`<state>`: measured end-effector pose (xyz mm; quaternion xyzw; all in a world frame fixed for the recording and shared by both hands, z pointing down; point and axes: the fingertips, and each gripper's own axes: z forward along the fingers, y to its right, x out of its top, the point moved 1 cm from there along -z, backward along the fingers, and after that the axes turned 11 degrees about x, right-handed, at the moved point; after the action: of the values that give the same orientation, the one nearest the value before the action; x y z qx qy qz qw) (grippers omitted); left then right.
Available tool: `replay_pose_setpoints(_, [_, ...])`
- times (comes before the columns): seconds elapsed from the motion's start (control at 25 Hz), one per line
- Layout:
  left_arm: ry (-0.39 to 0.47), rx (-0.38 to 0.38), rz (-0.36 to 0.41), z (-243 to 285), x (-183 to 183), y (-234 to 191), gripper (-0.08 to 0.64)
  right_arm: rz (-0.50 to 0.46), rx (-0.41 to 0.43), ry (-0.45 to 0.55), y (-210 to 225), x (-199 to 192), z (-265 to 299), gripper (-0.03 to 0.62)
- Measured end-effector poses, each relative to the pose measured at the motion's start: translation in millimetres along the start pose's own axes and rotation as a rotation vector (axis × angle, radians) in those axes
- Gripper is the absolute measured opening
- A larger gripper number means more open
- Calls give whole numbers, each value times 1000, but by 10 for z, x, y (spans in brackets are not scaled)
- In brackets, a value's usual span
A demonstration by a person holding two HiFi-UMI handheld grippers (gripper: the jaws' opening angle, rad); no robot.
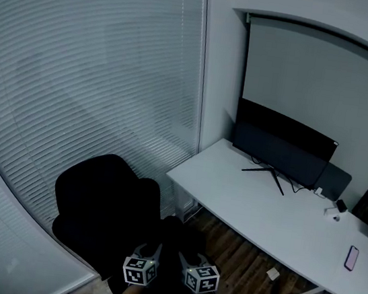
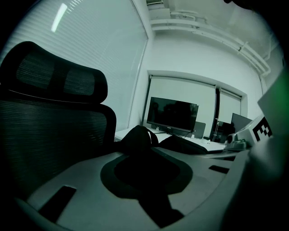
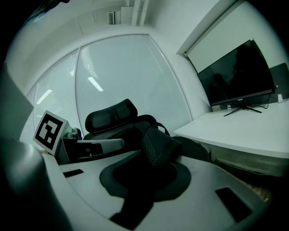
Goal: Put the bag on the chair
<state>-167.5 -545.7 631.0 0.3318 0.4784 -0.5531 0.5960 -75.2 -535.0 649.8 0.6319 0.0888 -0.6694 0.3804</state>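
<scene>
The black office chair [image 1: 102, 196] stands by the window blinds at the lower left, its mesh back and headrest [image 2: 54, 113] close on the left of the left gripper view. A black bag [image 1: 175, 233] hangs just right of the chair's seat, between my two grippers. My left gripper [image 1: 149, 248] is shut on a dark strap of the bag [image 2: 137, 137]. My right gripper [image 1: 189, 256] is shut on a padded mesh part of the bag [image 3: 158, 142], with the chair [image 3: 110, 115] behind it. Much of the bag is lost in shadow.
A white desk [image 1: 276, 217] runs along the right with a dark monitor [image 1: 282, 146] and a phone [image 1: 351, 257] on it. Window blinds [image 1: 84, 81] fill the left. A small white box [image 1: 273, 274] lies on the wooden floor under the desk.
</scene>
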Motion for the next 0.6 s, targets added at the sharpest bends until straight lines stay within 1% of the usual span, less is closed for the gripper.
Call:
replay_pose_setpoints(0.12, [-22,5,0,-10,-63,-36,74,21,-6,-19,-3,-85,12,63])
replay_pose_setpoints(0.24, [-45,11,-4,-33,-84,-59,100,39,-29,-19,2,-98,-12,101])
replay_pose_setpoints(0.32, [-59,17,-7,-54,-105,-88,130,45,-42,-18,0,-102,-24,124])
replay_pose_setpoints(0.6, [-100,17,-30,-131,-242,-111,236,58,-72,-4,-25,-128,-81,172])
